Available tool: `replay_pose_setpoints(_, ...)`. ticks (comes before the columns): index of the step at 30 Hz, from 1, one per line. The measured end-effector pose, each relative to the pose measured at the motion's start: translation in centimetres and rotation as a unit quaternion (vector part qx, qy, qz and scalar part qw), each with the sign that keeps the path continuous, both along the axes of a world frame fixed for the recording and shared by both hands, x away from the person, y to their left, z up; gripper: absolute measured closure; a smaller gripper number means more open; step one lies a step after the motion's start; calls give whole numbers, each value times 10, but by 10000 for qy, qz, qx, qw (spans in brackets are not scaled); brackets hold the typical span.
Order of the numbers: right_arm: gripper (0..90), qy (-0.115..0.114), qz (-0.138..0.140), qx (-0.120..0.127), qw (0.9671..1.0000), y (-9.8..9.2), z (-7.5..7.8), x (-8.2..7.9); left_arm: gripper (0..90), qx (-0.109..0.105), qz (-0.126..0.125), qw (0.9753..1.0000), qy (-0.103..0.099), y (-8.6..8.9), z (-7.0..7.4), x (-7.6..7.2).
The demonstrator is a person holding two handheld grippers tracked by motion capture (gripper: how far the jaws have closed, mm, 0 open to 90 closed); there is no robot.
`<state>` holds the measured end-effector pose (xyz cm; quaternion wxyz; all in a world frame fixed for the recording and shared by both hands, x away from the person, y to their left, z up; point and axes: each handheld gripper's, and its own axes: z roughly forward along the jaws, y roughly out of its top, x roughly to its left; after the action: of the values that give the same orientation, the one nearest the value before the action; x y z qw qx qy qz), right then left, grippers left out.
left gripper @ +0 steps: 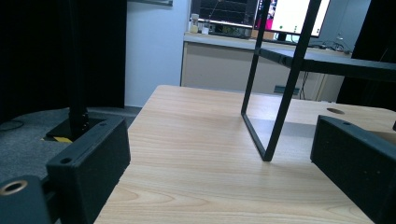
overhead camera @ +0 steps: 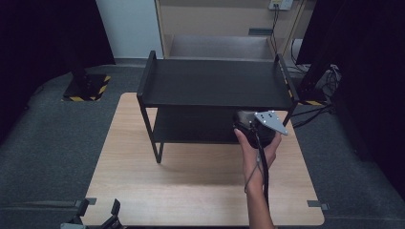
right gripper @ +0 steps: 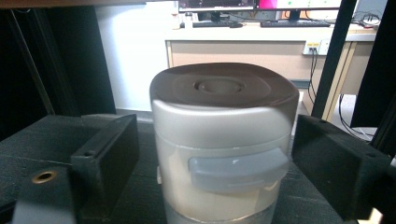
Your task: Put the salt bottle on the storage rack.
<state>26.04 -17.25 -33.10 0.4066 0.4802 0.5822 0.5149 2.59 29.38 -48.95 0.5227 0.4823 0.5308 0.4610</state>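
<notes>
A pale translucent container point(right gripper: 223, 140) with a dark brown lid stands on the lower board point(right gripper: 42, 135) of a black two-tier shelf point(overhead camera: 215, 83). My right gripper point(right gripper: 215, 144) is open, one jaw on each side of the container, with a small gap at the left jaw. In the high view a hand holds the right gripper point(overhead camera: 253, 125) at the shelf's front right, its jaws reaching under the top board. My left gripper point(overhead camera: 98, 208) rests open at the table's near left edge with nothing between its jaws point(left gripper: 219, 140).
The shelf stands toward the back of a light wooden table point(overhead camera: 191, 181). Its thin black front leg point(left gripper: 280, 116) rises ahead of the left gripper. A black stand with yellow stripes point(overhead camera: 86, 88) sits on the grey floor at the far left. Cables point(overhead camera: 315, 112) lie at the right.
</notes>
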Motion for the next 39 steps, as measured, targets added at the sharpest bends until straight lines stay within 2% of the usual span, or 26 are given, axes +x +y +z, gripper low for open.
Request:
replay_pose_setpoints(7,86,-225,-147,-91,9996,9,-4,-16,37,6,32,10000,-15,1,0,-1)
replay_pose_setpoints(10,44,-405,-201,-60,9990,13,-12,-34,37,11,49,10000,-25,1,1,-2)
replay_pose_setpoints(12,37,-451,-191,-33,9988,13,-15,-39,37,16,49,10000,-28,1,1,-2)
replay_pose_setpoints(13,35,-528,-144,12,9985,11,-20,-51,37,33,50,10000,-20,1,2,-2)
replay_pose_setpoints(14,35,-528,-144,12,9985,11,-20,-51,37,33,50,10000,-20,1,2,-2)
replay_pose_setpoints(16,33,-586,-66,96,9982,4,-30,-70,37,54,31,10000,-12,2,3,0)
replay_pose_setpoints(18,32,-583,-32,153,9982,1,-34,-77,37,64,22,10000,-7,2,3,0)
replay_pose_setpoints(19,33,-605,-7,257,9978,-6,-44,-88,37,75,-2,10000,3,1,4,3)
replay_pose_setpoints(23,33,-610,14,501,9969,-20,-68,-110,36,121,-44,9999,42,0,4,7)
replay_pose_setpoints(24,33,-610,14,501,9969,-20,-68,-110,36,121,-44,9999,42,0,4,7)
replay_pose_setpoints(25,33,-609,24,540,9967,-25,-80,-120,36,136,-51,9999,44,-1,4,8)
replay_pose_setpoints(27,33,-595,12,535,9968,-27,-85,-124,36,156,-70,9998,44,-2,5,10)
replay_pose_setpoints(28,32,-545,10,568,9969,-34,-98,-134,36,180,-79,9998,43,-3,5,12)
replay_pose_setpoints(32,32,-523,-40,613,9967,-49,-119,-149,35,240,-109,9996,60,-4,6,15)
replay_pose_setpoints(39,32,-492,-122,706,9962,-73,-145,-166,35,329,-95,9994,90,-5,7,20)
